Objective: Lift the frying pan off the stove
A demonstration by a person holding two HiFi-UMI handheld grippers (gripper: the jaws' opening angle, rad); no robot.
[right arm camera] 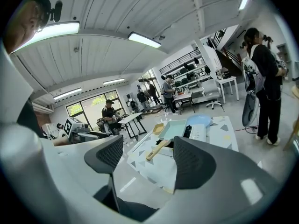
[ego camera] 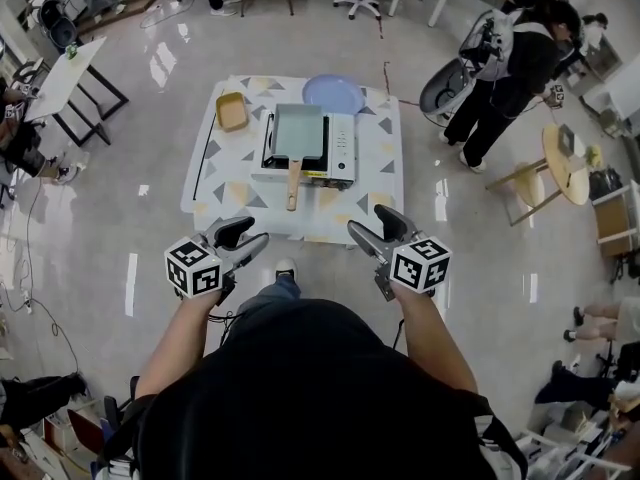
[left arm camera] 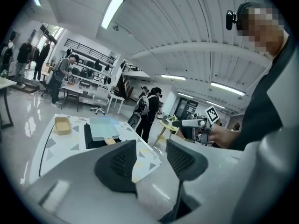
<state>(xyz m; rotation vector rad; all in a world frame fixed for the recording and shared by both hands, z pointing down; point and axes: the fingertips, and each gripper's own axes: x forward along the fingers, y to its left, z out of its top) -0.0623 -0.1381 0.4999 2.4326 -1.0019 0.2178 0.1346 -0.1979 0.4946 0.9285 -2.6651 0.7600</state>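
A pale green rectangular frying pan (ego camera: 298, 130) with a wooden handle (ego camera: 293, 185) sits on a white portable stove (ego camera: 338, 151) on a low patterned table (ego camera: 385, 183). The handle points toward me. Both grippers hang in the air short of the table's near edge. My left gripper (ego camera: 245, 238) is open and empty, and so is my right gripper (ego camera: 372, 230). In the left gripper view the pan (left arm camera: 103, 127) lies far beyond the left gripper (left arm camera: 152, 160). In the right gripper view the pan (right arm camera: 174, 129) and its handle (right arm camera: 156, 150) show between the jaws of the right gripper (right arm camera: 149, 160), well ahead.
A tan square dish (ego camera: 232, 111) and a blue round plate (ego camera: 334, 94) lie at the table's far side. A person in black (ego camera: 510, 68) stands to the right by a round wooden side table (ego camera: 566, 166). A black-legged desk (ego camera: 70, 78) stands far left.
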